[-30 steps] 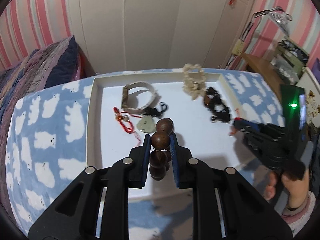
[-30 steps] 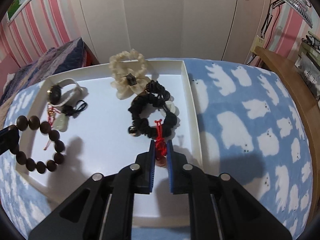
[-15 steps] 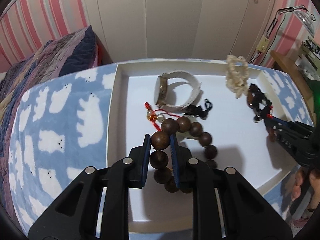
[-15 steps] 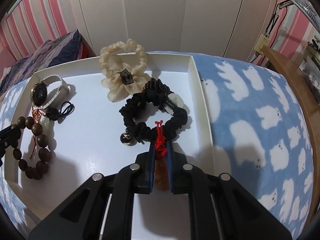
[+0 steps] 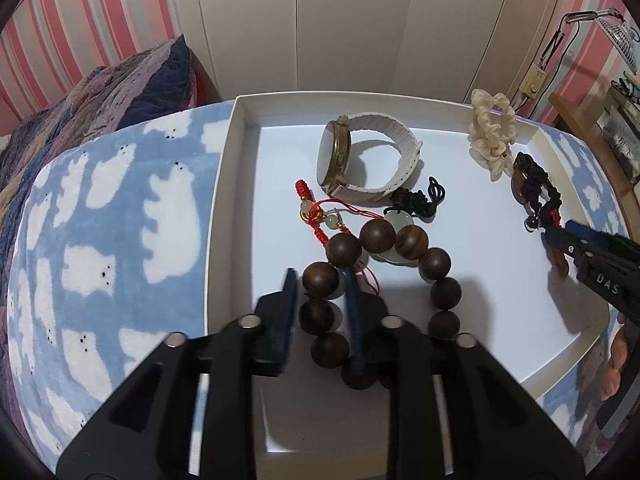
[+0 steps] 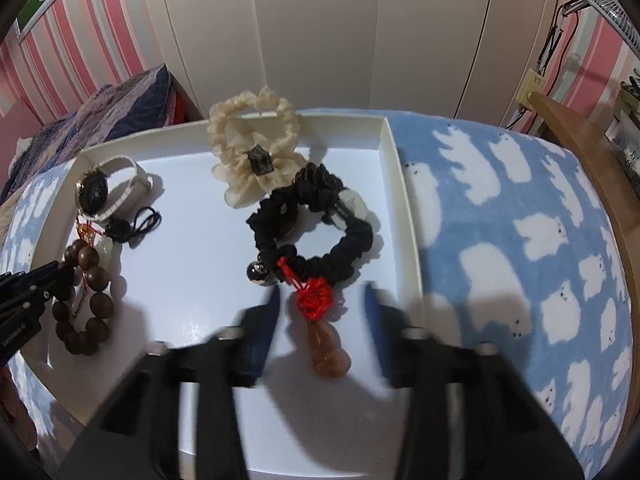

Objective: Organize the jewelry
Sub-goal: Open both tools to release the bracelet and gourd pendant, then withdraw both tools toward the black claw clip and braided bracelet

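A shallow white rectangular tray [image 5: 224, 184] lies on a bed covered with a blue fleece blanket printed with white polar bears [image 5: 120, 220], and the jewelry is spread over the tray's floor. The left gripper [image 5: 320, 312] hangs over the tray's near left part with its jaws opening; a string of large dark brown wooden beads [image 5: 440, 292] lies there in a loop, two or three of its beads between the blue pads, though motion blur leaves it unclear whether the right pad touches them. Just beyond the beads lie a pale green jade pendant on a black knotted cord [image 5: 400, 220] and a thin red cord bracelet with small gold and green beads [image 5: 316, 216]. Further toward the far edge stands a gold-rimmed wristwatch with a white strap [image 5: 360, 160], resting on its side. At the far right a cream ruffled fabric scrunchie [image 6: 256, 152] leans on the tray's far wall, and a black fabric scrunchie [image 6: 320, 224] lies in front of it. The right gripper [image 6: 320, 312] is over the near right corner, jaws opening and spread wide of an orange-brown carved stone pendant with a red knotted cord [image 6: 328, 348], which lies flat on the tray between them, its red cord reaching up to the black scrunchie.
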Demonstrator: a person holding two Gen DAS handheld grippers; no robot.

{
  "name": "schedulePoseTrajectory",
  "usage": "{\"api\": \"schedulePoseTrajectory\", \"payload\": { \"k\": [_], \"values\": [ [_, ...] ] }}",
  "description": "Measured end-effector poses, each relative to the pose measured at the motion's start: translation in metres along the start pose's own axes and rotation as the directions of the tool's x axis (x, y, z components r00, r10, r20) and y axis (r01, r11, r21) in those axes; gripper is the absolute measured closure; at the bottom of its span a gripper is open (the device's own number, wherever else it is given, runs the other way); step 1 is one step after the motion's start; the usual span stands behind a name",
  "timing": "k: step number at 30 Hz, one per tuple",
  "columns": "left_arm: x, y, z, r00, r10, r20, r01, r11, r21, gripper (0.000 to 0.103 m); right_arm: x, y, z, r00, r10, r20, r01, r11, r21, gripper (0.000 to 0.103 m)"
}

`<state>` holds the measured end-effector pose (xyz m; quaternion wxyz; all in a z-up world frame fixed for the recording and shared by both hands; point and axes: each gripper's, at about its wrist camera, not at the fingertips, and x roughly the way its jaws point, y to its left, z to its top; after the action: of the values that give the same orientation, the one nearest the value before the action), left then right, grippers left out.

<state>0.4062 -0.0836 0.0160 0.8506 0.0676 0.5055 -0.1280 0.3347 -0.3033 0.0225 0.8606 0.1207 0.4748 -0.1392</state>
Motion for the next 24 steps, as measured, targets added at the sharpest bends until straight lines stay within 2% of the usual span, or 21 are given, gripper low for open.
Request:
{"api": "schedulePoseTrajectory", "payload": {
  "k": [2, 6, 7, 8, 9, 11, 15, 16, 17, 19, 24],
  "values": [
    [-0.003, 0.000, -0.001, 1.000, 0.013, 0.013, -0.013, 1.000, 0.002, 0.060, -0.002, 0.000, 0.000, 1.000, 0.010, 0.000, -0.010, 1.000, -0.002, 0.056],
    [-0.008, -0.003, -0.004, 1.000, 0.013, 0.025, -0.013, 1.000, 0.007, 0.050, -0.007, 0.000, 0.000, 1.000, 0.017, 0.015, -0.017, 1.000, -0.009, 0.056],
    [-0.010, -0.004, -0.005, 0.999, 0.013, 0.029, -0.013, 1.000, 0.009, 0.046, -0.009, 0.000, -0.001, 1.000, 0.022, 0.020, -0.022, 1.000, -0.010, 0.053],
    [-0.013, -0.004, -0.005, 0.999, 0.014, 0.035, -0.014, 1.000, 0.010, 0.043, -0.013, 0.000, -0.001, 0.999, 0.028, 0.032, -0.028, 1.000, -0.006, 0.044],
    [-0.017, -0.006, -0.006, 0.999, 0.011, 0.044, -0.012, 1.000, 0.011, 0.041, -0.017, -0.001, -0.001, 0.999, 0.027, 0.044, -0.027, 1.000, -0.001, 0.041],
    [-0.026, -0.008, -0.007, 0.998, 0.007, 0.059, -0.008, 1.000, 0.014, 0.031, -0.028, -0.003, -0.002, 0.997, 0.026, 0.076, -0.027, 1.000, 0.010, 0.033],
    [-0.051, -0.010, -0.011, 0.995, 0.002, 0.103, -0.004, 1.000, 0.017, 0.020, -0.043, -0.006, -0.005, 0.995, 0.024, 0.099, -0.027, 0.999, 0.025, 0.032],
    [-0.056, -0.010, -0.012, 0.994, 0.003, 0.109, -0.004, 1.000, 0.016, 0.016, -0.047, -0.007, -0.007, 0.995, 0.024, 0.101, -0.027, 0.999, 0.028, 0.030],
    [-0.064, -0.009, -0.015, 0.993, 0.005, 0.121, -0.006, 1.000, 0.012, 0.011, -0.053, -0.008, -0.010, 0.994, 0.024, 0.105, -0.028, 0.999, 0.037, 0.023],
    [-0.075, -0.008, -0.021, 0.990, 0.014, 0.142, -0.015, 1.000, 0.002, 0.006, -0.065, -0.010, -0.017, 0.992, 0.027, 0.126, -0.033, 0.998, 0.052, 0.018],
    [-0.106, -0.004, -0.042, 0.985, 0.035, 0.168, -0.033, 0.999, -0.011, 0.003, -0.093, -0.016, -0.036, 0.989, 0.024, 0.144, -0.034, 0.998, 0.061, 0.018]
  ]
}}
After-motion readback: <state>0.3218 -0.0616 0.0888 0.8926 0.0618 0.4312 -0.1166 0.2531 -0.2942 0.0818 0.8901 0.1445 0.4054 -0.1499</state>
